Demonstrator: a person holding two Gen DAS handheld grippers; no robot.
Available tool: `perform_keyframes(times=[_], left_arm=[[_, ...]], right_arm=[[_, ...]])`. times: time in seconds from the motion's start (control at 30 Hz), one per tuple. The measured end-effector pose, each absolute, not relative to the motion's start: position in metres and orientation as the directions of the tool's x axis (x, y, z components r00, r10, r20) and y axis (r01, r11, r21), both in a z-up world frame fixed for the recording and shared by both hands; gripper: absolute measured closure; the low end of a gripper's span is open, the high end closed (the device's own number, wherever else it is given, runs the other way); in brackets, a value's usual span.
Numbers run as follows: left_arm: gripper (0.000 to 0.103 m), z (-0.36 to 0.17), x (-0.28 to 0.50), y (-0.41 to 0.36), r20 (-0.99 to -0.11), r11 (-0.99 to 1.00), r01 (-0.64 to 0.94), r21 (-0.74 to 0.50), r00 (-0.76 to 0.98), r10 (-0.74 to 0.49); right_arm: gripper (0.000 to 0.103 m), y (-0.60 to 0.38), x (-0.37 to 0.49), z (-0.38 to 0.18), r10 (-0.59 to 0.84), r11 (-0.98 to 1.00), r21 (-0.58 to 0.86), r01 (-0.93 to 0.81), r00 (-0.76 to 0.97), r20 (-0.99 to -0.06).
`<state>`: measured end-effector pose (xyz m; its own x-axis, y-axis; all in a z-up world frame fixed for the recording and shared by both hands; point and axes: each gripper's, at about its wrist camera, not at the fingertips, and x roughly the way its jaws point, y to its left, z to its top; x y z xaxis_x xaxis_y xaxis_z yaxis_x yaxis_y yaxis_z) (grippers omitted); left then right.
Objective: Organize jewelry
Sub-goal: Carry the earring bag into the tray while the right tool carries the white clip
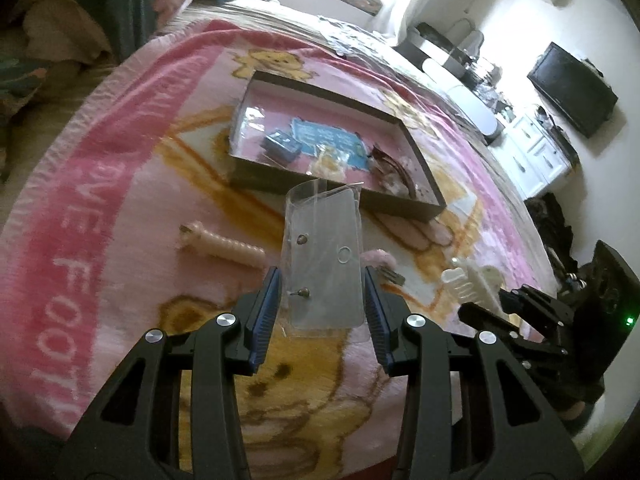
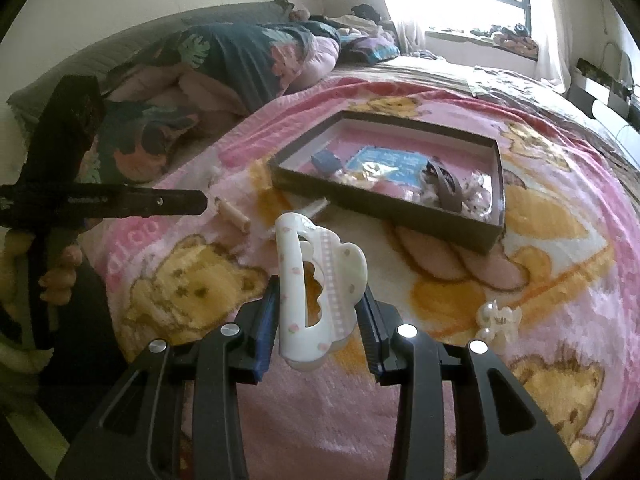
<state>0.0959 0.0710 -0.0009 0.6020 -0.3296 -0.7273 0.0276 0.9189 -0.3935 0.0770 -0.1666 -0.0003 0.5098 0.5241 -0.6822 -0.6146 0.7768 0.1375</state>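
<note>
The left gripper (image 1: 322,300) holds a clear, flat plastic card with two small dark stud earrings (image 1: 323,256) pinned through it. Its blue ridged pads press on the card's two long edges, so the thin card stays up off the bed and does not bend much. The right gripper (image 2: 318,308) is closed on a white plastic hair claw clip with tiny pink flowers (image 2: 316,280), squeezing it from both sides; the clip is hard, shiny and curvy like a cloud. Both things are held up above a fluffy pink blanket with yellow teddy bears (image 2: 520,320), which is soft and bumpy. A little farther away sits a shallow dark box with a shiny pink bottom (image 1: 420,152). It already has a small blue box, a blue card, a little clear bag and a brown band in it, so it looks like the place where the pretty things go. I think the card and the clip are both headed there next. A bumpy cream pearl hair clip (image 1: 222,242) lies on the blanket to the left, and a small pearl clip (image 2: 498,320) lies near the right, both not put away yet.
</note>
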Motion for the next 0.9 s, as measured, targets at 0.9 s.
perform_keyframes(times=[0.9], left_arm=[[0.070, 0.041, 0.163, 0.069, -0.690, 0.954, 0.056, -0.294, 0.678, -0.253]], right_arm=[[0.068, -0.164, 0.137, 0.039, 0.510, 0.817, 0.133, -0.561, 0.596, -0.620]])
